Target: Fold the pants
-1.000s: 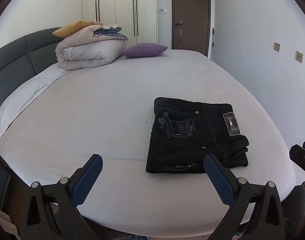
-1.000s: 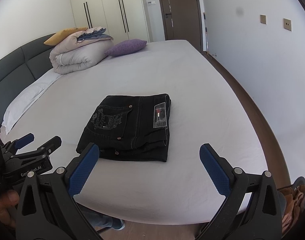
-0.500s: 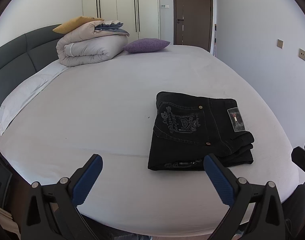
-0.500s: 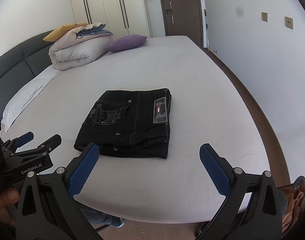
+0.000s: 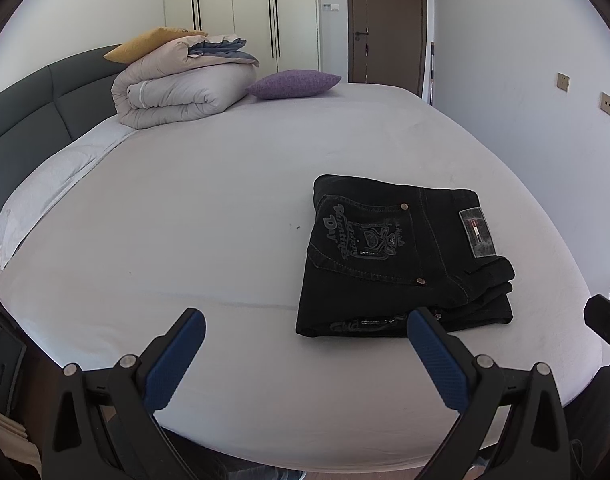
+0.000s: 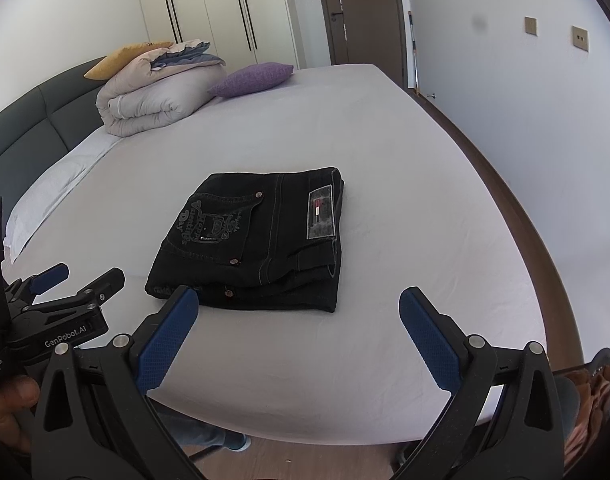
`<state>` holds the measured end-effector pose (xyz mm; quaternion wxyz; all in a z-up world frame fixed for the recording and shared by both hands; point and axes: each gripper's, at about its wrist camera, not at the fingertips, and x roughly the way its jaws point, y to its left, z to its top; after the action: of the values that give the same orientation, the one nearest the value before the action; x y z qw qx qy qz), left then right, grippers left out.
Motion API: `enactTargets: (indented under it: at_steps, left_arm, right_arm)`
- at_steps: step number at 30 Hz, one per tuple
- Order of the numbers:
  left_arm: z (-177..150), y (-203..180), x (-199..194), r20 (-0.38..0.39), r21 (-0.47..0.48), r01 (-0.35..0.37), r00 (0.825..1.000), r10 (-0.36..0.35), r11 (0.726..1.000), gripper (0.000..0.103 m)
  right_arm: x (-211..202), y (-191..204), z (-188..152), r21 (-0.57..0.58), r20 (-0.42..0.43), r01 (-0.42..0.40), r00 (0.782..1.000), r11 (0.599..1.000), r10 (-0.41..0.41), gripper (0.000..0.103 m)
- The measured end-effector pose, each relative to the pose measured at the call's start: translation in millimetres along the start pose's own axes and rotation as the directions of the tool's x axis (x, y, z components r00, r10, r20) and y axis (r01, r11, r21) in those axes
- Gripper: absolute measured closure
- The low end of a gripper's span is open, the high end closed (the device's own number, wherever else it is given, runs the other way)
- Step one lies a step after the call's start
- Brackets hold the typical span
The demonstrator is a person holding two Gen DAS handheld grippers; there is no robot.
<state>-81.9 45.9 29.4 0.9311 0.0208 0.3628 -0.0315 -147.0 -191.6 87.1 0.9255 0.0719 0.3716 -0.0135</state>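
Black pants (image 5: 401, 256) lie folded into a thick rectangle on the white bed (image 5: 209, 216), back pocket embroidery and a waist label facing up. They also show in the right wrist view (image 6: 257, 236). My left gripper (image 5: 305, 338) is open and empty, held near the bed's front edge, left of and short of the pants. My right gripper (image 6: 299, 322) is open and empty, just in front of the pants. The left gripper also appears at the lower left of the right wrist view (image 6: 61, 292).
A folded beige duvet (image 5: 181, 88) with a yellow pillow on top and a purple cushion (image 5: 293, 84) sit at the far head end. A grey headboard (image 5: 29, 108) runs along the left. Wardrobe, door and wall lie beyond. The bed's front edge is close below the grippers.
Both grippers have tilted or drawn slightly back, so the pants sit a little lower in the views. The pants have not moved. Both grippers stay open.
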Motion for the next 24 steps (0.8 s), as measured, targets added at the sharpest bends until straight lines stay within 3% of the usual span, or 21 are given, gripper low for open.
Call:
enactTargets:
  at_steps: [24]
  left_arm:
    - [-3.0, -1.8, 5.1, -0.016, 0.002, 0.002, 1.0, -0.002, 1.0, 0.0]
  right_arm:
    - [12.4, 3.3, -4.2, 0.001, -0.017, -0.011, 1.0, 1.0, 0.011, 0.001]
